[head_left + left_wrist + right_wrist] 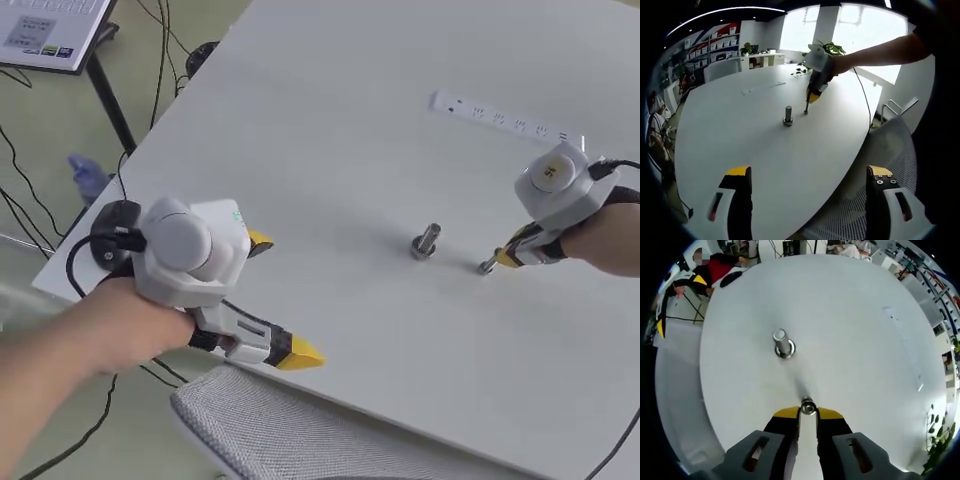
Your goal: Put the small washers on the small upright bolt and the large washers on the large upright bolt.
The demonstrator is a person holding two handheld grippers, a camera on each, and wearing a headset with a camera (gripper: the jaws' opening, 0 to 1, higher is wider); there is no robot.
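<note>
- Left gripper (808, 172): jaws wide apart, nothing between them.
- Right gripper (807, 413): jaws nearly together at small bolt (808, 405); cannot tell if gripping.
- Large bolt (783, 346) at 11 o'clock.

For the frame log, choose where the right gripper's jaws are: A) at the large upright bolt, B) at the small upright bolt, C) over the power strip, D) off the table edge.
B: the right gripper has its jaws close on either side of the small upright bolt, with the large upright bolt apart beyond it.
</note>
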